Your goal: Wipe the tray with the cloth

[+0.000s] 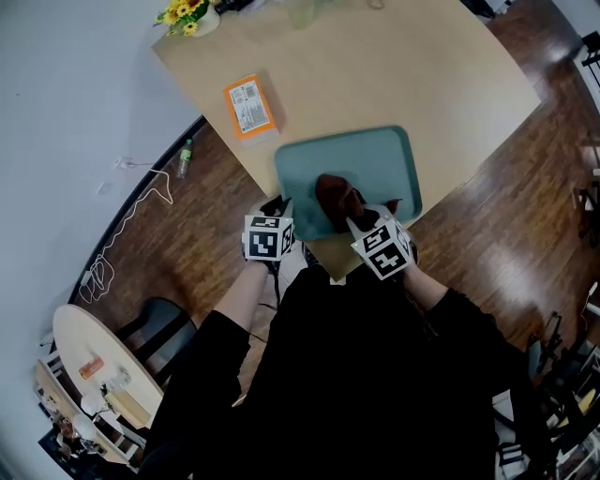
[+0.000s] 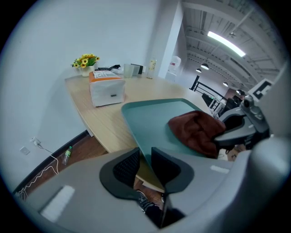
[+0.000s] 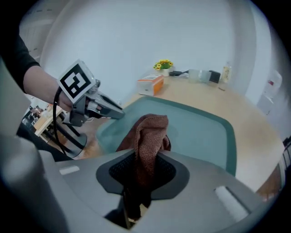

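A teal tray (image 1: 375, 164) lies at the near corner of the wooden table. My left gripper (image 1: 278, 208) is shut on the tray's near-left rim; in the left gripper view the thin tray (image 2: 154, 119) edge runs between the two dark pads. A brown cloth (image 1: 335, 200) rests bunched on the tray's near part, with my right gripper (image 1: 359, 220) shut on it. Seen from the right gripper, the cloth (image 3: 148, 136) rises out of the jaws over the tray (image 3: 200, 132).
An orange and white box (image 1: 249, 107) sits on the table (image 1: 394, 66) to the far left of the tray, and yellow flowers (image 1: 184, 13) stand at the far left corner. Bottles and small items (image 3: 207, 75) line the table's far edge. A small round table (image 1: 89, 361) stands on the floor lower left.
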The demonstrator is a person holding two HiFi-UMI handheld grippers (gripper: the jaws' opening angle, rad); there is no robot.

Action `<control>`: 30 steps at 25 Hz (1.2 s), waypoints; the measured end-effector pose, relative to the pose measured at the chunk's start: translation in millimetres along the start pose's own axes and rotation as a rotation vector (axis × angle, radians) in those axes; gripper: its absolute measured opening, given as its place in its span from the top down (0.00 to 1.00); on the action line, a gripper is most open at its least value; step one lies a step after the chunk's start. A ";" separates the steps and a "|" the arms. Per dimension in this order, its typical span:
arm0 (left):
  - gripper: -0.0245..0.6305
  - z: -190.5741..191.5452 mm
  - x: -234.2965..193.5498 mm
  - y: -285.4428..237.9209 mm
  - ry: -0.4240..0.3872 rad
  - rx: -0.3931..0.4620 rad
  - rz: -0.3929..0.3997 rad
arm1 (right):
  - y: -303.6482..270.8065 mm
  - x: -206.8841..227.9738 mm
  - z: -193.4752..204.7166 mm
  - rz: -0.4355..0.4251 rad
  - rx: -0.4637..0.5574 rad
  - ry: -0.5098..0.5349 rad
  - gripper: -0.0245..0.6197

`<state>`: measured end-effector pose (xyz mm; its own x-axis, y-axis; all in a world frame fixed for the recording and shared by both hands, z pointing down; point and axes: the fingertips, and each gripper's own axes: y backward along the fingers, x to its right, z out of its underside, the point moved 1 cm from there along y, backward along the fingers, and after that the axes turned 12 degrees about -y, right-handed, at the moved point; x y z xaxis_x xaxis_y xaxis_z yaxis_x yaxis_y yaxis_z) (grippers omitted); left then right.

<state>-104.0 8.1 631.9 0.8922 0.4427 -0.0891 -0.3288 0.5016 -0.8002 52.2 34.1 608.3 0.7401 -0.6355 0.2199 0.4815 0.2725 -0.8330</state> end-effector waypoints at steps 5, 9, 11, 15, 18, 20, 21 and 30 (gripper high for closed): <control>0.86 -0.1 0.9 -1.6 -0.004 -0.010 -0.006 | 31.0 98.3 22.3 0.176 0.008 -0.060 0.84; 0.86 -0.1 1.9 -2.0 -0.003 -0.018 0.001 | 43.8 132.6 27.1 0.236 0.009 -0.113 0.84; 0.86 0.0 2.1 -1.8 -0.003 -0.022 0.005 | 46.0 137.8 28.0 0.245 0.012 -0.154 0.84; 0.86 1.8 1.2 -0.4 -0.005 -0.023 0.006 | 41.6 138.5 25.1 0.254 0.005 -0.184 0.84; 0.86 0.8 2.1 0.8 -0.004 -0.016 0.005 | 33.0 148.8 5.6 0.259 0.005 -0.180 0.84; 0.86 -1.3 2.3 0.2 -0.003 -0.010 0.006 | 24.9 160.1 -15.1 0.260 0.010 -0.192 0.84; 0.86 -1.8 2.5 0.0 -0.003 -0.010 0.006 | 20.2 166.1 -25.5 0.259 0.009 -0.199 0.84; 0.86 -2.4 3.7 -1.8 -0.001 -0.020 0.011 | -13.0 200.6 -90.4 0.242 -0.064 -0.165 0.84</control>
<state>-99.4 7.0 631.5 0.8882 0.4489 -0.0977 -0.3327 0.4819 -0.8106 152.0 -162.3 617.4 0.8987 -0.4302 0.0857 0.2545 0.3522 -0.9006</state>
